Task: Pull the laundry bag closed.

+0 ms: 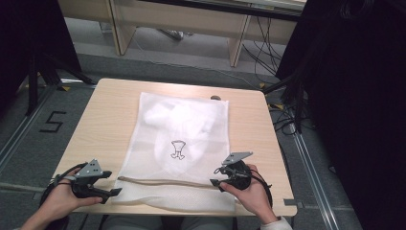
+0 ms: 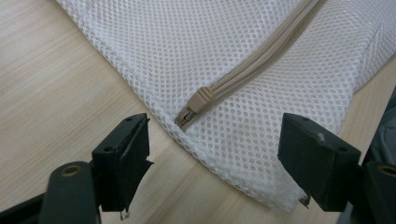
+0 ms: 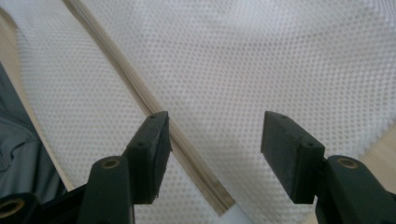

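White mesh laundry bag (image 1: 179, 148) lying flat on a light wooden table (image 1: 105, 120), its near end overhanging the table's front edge toward the person. A beige zipper (image 1: 163, 181) runs across the bag near that end; its slider (image 2: 201, 99) sits at the left end of the zipper, close to the bag's corner. A small black outline mark (image 1: 178, 149) is printed mid-bag, and a paler bundle shows through the mesh in the far half (what it is cannot be made out). A small dark object (image 1: 215, 97) lies at the bag's far right corner, too small to identify.

Left gripper (image 1: 112, 184), held at the bag's left edge: jaws spread wide, nothing between the pads, the slider just ahead of them. Right gripper (image 1: 215, 176), over the zipper's right end: jaws likewise parted, the zipper passing beside one jaw, with no pinch visible. Cables and desk legs lie on the floor beyond the table.
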